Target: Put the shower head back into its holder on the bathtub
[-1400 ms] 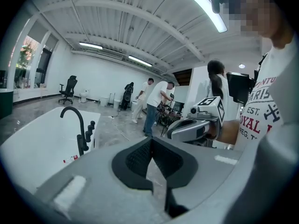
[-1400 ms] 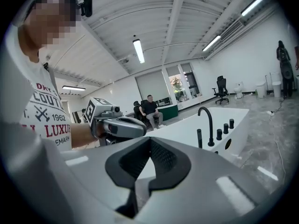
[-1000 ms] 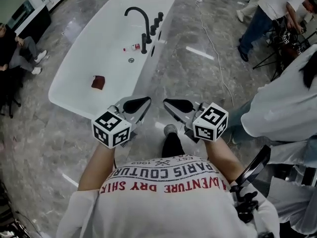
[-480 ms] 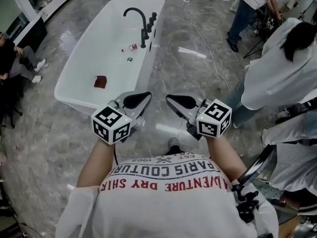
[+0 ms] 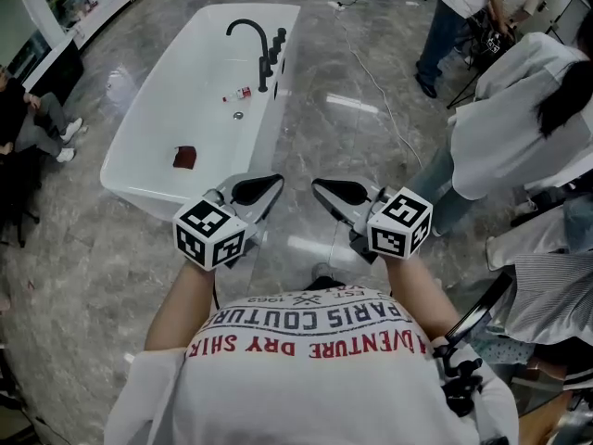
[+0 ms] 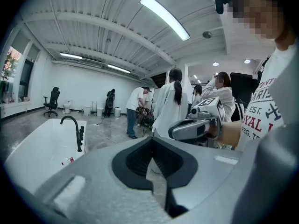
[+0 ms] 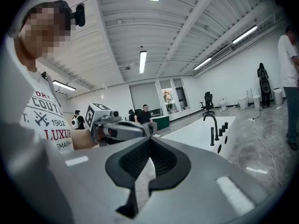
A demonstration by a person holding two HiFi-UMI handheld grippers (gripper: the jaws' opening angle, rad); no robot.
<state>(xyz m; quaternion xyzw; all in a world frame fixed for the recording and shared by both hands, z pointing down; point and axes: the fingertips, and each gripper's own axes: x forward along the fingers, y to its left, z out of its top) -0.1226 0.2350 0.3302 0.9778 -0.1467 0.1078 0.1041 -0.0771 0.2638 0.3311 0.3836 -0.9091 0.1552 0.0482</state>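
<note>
Well back from the bathtub [image 5: 153,133], left gripper [image 5: 269,186] and right gripper [image 5: 322,190] point forward side by side, fingers closed and empty: likely a carrying pose.

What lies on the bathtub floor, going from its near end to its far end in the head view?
Dark red object → drain → small bottle. The black faucet stands roughly level with the bottle, so it is left out.

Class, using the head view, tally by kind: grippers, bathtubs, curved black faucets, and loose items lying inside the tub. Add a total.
Grippers: 2 (left gripper, right gripper)
Bathtub: 1
Curved black faucet: 1
Loose items: 2 (dark red item, small bottle)
Total: 6
</note>
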